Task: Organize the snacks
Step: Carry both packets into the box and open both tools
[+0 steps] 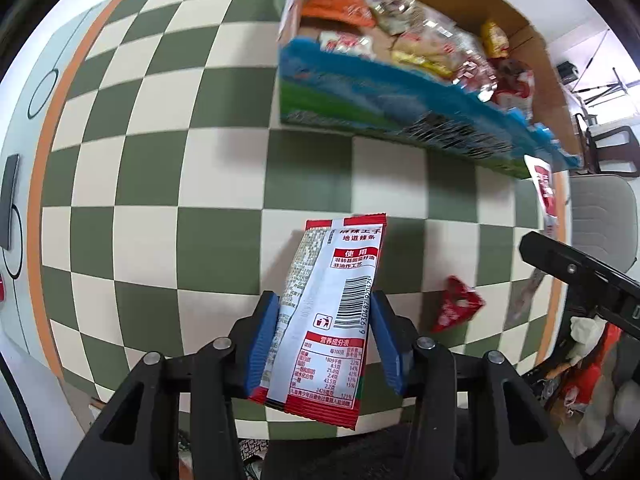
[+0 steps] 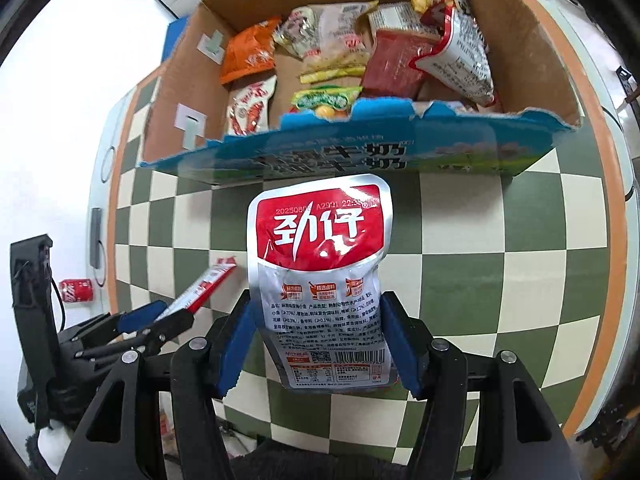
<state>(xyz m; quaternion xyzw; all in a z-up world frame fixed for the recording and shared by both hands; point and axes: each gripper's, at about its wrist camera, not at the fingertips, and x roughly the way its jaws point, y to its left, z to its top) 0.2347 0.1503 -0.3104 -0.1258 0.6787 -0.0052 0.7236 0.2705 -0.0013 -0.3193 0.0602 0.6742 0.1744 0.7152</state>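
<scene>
Two packets held, box just ahead

The left gripper (image 1: 324,336) pinches a red-and-white packet (image 1: 328,312); the right gripper (image 2: 320,340) clamps a silver pouch (image 2: 320,264). Both hang above the checked table (image 1: 160,200), short of the box (image 2: 520,60). Lift each clear over the torn front wall before releasing, one at a time, into bare gaps.

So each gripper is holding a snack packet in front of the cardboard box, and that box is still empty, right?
Not quite. Each gripper does hold a packet: the left gripper a red-and-white spicy strip packet, the right gripper a red-and-silver fish snack pouch. But the cardboard box is not empty; the right wrist view shows it already holding many snack packets.
</scene>
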